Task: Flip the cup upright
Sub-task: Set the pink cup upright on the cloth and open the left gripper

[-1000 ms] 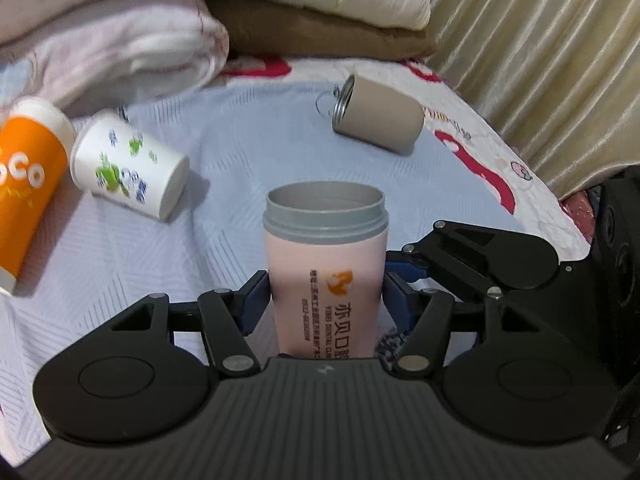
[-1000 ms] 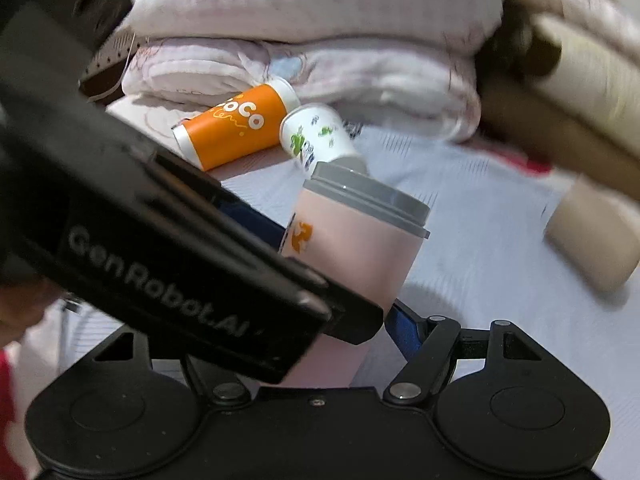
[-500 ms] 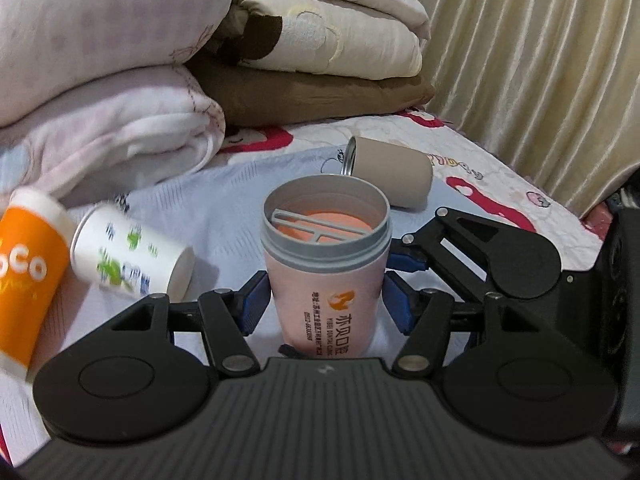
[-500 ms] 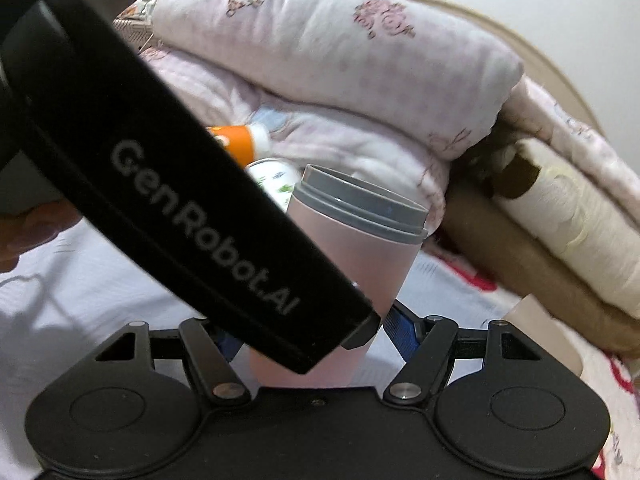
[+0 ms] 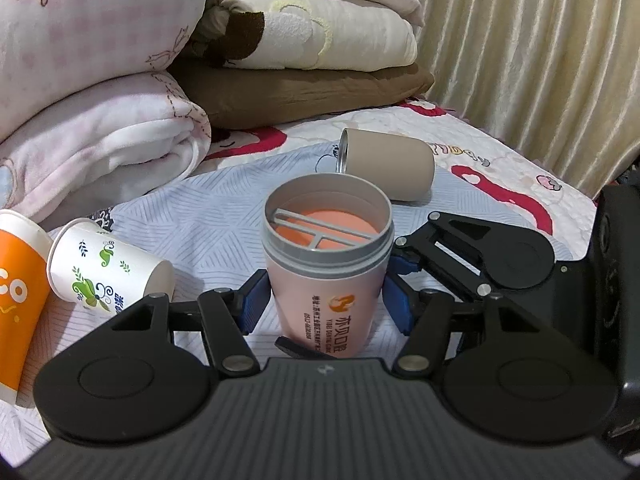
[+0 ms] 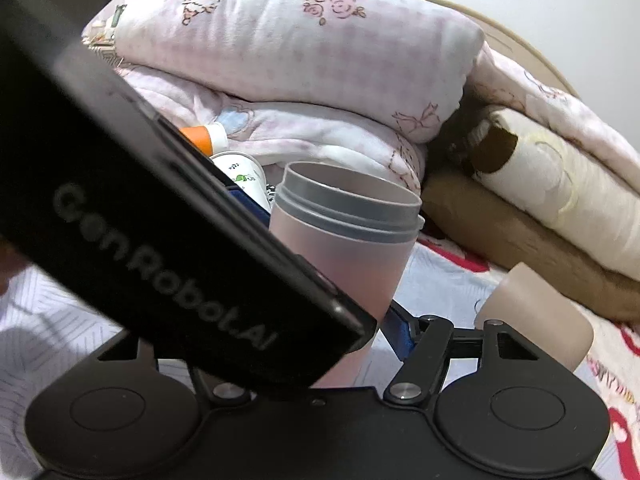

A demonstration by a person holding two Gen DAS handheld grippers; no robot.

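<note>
We observe the pink cup standing upright on the bed, its grey threaded rim facing up and an orange interior with a grey crossbar visible inside. The cup sits between the blue pads of the left tool. The pad on one side lies at the cup wall; the pad on the other side shows a narrow gap, so we cannot tell whether the left tool is gripping the cup or merely bracketing it.

In the right wrist view, the same pink cup stands just ahead of the right tool. The black body of the left tool crosses the view diagonally and hides one finger of the right tool. One blue pad is visible close to the lower cup wall. We cannot tell from this view whether the right tool is clamped or slack.

Other items on the bed:
- A beige cup lies on its side behind the pink cup, its metal-rimmed mouth facing left.
- A white paper cup with green and blue print lies on its side to the left.
- An orange cup lies just beside the paper cup at the left edge.
- Folded blankets are stacked at the far end of the bed.
- A cream curtain hangs at the right.
</note>
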